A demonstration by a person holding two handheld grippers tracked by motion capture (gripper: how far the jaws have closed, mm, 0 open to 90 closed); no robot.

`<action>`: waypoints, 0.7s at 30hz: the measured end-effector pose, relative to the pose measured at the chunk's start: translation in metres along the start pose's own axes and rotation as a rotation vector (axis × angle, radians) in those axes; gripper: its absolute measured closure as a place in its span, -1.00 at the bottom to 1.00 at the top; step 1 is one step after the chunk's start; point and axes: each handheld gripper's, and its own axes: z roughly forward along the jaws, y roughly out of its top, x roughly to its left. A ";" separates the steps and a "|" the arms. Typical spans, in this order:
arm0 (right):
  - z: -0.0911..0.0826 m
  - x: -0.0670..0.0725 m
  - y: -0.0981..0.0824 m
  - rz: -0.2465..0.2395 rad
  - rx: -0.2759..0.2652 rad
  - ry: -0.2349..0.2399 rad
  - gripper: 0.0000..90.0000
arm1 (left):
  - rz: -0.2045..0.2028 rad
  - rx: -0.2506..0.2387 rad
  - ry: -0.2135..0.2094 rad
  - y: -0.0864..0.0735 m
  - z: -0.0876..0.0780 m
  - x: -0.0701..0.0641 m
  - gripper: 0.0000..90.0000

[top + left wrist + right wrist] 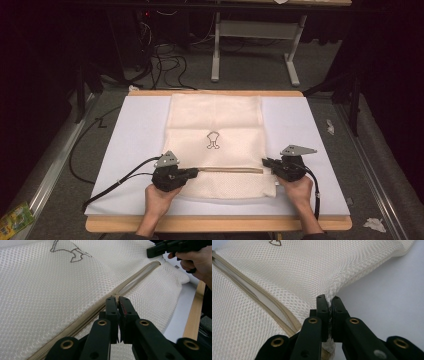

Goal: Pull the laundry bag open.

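Two tongs, one bag: both clamped, at opposite ends of the zip.

High view – bag: mesh bag [215, 145] lies flat mid-worktop, zip [231, 170] running across its near part, small printed logo [213, 140] above it.
High view – left tongs [196, 172]: at the zip's left end, probably on the slider so it can be drawn along.
High view – right tongs [265, 162]: at the bag's right edge by the zip's far end; my read is an anchor, keeping the cloth taut against the pull.

Left gripper view – left tongs [118, 300]: jaws closed on the slider [116, 294]; zip [140, 276] gapes open ahead, teeth meshed behind. Right tongs [150, 252] and hand [197, 261] sit at the far end.

Right gripper view – right tongs [329, 301]: jaws shut on a pinch of mesh [329, 305] at the bag's edge; cloth puckers up toward them, so there is tension. Open zip [254, 296] runs off to the left.

Surface: worktop [135, 150], pale sheet over a wooden board [215, 224], nothing else on it.
Room: dark; grey carpet, cables [165, 62] on the floor, a grey frame [255, 30] behind, scraps of litter [374, 224] at right.
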 end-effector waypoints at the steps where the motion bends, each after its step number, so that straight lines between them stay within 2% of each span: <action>1: 0.000 0.000 0.000 -0.003 -0.002 -0.004 0.96 | -0.002 -0.002 0.005 0.000 -0.001 0.001 0.94; 12: 0.001 0.000 -0.001 -0.013 0.006 -0.011 0.96 | -0.020 -0.014 0.023 -0.006 -0.011 0.006 0.94; 21: 0.002 0.000 -0.001 -0.005 0.011 -0.015 0.96 | -0.017 -0.024 0.040 -0.009 -0.018 0.008 0.94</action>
